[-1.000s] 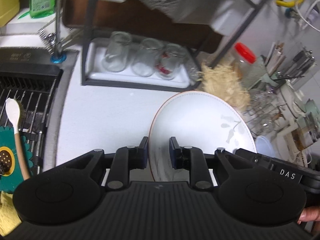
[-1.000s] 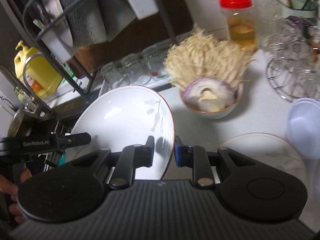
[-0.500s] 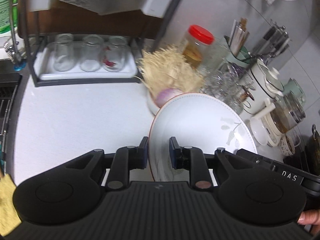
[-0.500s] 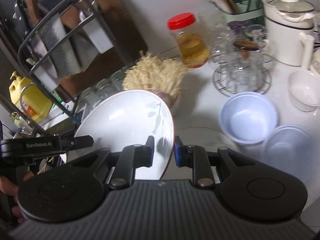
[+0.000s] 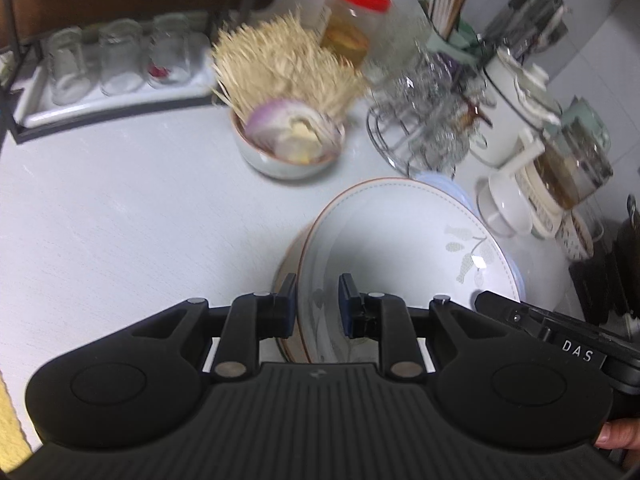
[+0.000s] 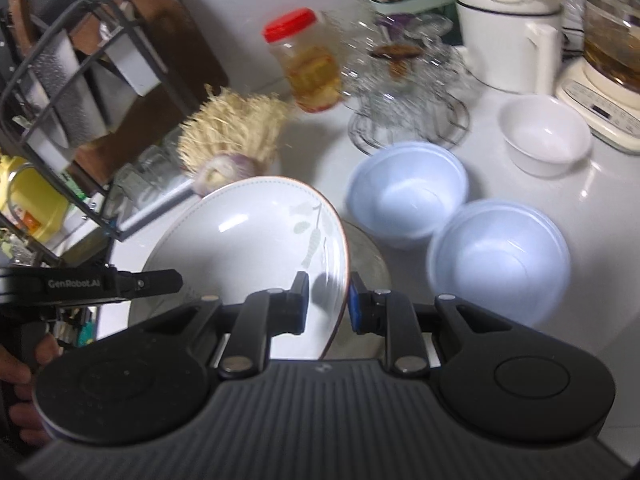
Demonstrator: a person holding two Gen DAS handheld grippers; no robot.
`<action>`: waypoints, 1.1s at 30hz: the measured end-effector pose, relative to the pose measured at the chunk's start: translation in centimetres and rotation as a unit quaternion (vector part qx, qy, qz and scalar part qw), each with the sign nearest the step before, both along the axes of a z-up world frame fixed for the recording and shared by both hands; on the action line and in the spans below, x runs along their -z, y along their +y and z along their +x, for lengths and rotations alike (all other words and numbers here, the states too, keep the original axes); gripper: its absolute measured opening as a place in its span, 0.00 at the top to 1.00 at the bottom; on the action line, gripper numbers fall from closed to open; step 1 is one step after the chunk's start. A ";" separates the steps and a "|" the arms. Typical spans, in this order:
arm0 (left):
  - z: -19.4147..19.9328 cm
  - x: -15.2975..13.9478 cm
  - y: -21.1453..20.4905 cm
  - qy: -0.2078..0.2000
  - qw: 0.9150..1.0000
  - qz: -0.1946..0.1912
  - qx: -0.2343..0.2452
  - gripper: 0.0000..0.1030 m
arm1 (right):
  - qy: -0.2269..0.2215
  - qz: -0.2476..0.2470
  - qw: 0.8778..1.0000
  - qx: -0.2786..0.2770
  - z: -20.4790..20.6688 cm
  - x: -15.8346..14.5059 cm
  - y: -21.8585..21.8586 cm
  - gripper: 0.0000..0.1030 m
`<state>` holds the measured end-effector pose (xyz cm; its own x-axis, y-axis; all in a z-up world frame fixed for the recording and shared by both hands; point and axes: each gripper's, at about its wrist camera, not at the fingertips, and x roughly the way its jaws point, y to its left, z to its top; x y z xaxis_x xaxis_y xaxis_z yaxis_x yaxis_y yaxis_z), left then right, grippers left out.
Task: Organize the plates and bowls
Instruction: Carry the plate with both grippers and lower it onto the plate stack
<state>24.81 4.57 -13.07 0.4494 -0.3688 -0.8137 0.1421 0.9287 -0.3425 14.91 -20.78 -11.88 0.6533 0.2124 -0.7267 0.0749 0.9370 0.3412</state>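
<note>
- White worktop [image 5: 120,216] fills the left wrist view, with a tray of glass jars [image 5: 116,56] at the back, a bowl of cut onion [image 5: 288,140] beside a straw-coloured brush, and a wire glass rack [image 5: 424,136] to the right.
- Left gripper [image 5: 317,304] has its fingers closed down to a narrow gap on the near rim of the leaf-patterned plate [image 5: 400,240], which is held tilted.
- Under that plate's left edge, the brown rim of a second plate [image 5: 289,264] lies on the worktop; whether the two touch cannot be told.
- Crowded worktop [image 6: 600,184] again in the right wrist view: two pale blue bowls [image 6: 408,196] [image 6: 500,256] sit just beside each other, a small white bowl [image 6: 544,132] stands apart behind them, near a white kettle.
- Right gripper [image 6: 328,304] pinches the opposite rim of the same plate [image 6: 240,240], fingers nearly together with the rim between them.
- Second plate [image 6: 368,256] shows as a sliver beyond the held one's right edge.
- Judged from this, the stacking of plates is partly under way: the held plate seems bound for the lying one but is not yet set down, and the bowls are not yet nested.
</note>
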 end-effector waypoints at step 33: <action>3.5 5.2 -3.9 0.071 0.993 0.065 0.061 0.75 | 0.050 -0.041 0.997 0.032 1.4 3.9 -0.7 0.77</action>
<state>28.30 0.69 -18.28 0.2841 -0.3010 -0.9103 0.2151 0.9452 -0.2454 16.36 -21.49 -15.79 0.5877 0.1101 -0.8016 0.1648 0.9537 0.2518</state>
